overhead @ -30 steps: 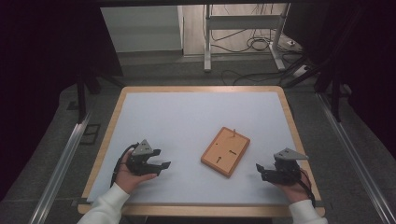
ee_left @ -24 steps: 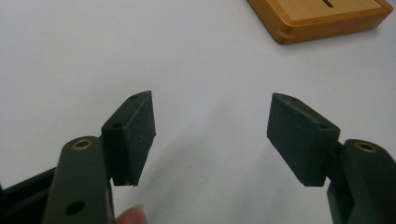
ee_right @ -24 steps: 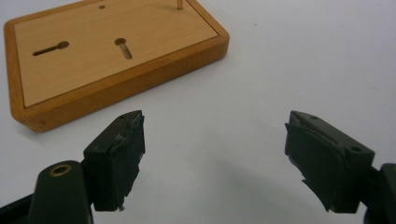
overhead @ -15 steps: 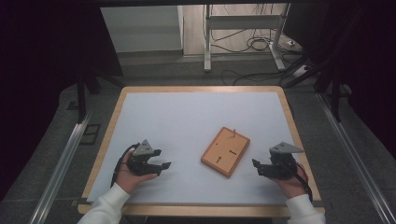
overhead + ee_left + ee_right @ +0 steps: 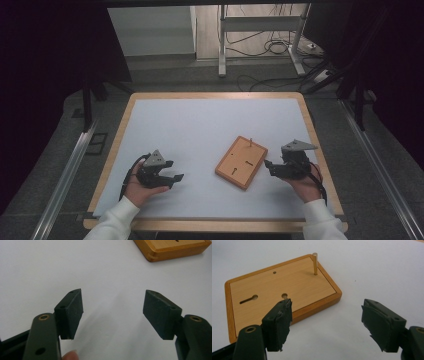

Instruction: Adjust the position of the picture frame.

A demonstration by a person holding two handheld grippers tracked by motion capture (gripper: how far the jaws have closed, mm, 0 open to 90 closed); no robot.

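White sleeves (image 5: 117, 220); black grippers with brass-ringed screws (image 5: 44, 317), grey three-cornered plates (image 5: 298, 146), trailing cables

Orange-brown wooden board (image 5: 242, 161) with paler grain-streaked inset panel, brass-coloured peg (image 5: 315, 263) at its two o'clock corner, white table (image 5: 200, 125) edged in light wood, matte black left gripper (image 5: 172, 178) and right gripper (image 5: 268, 165), grey plates atop both, white sleeves (image 5: 112, 225)

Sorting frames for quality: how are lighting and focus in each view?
High view: table evenly lit, surroundings dark. Left gripper view: near pads sharp, wooden board soft. Right gripper view: wooden board and peg sharp, no glare.
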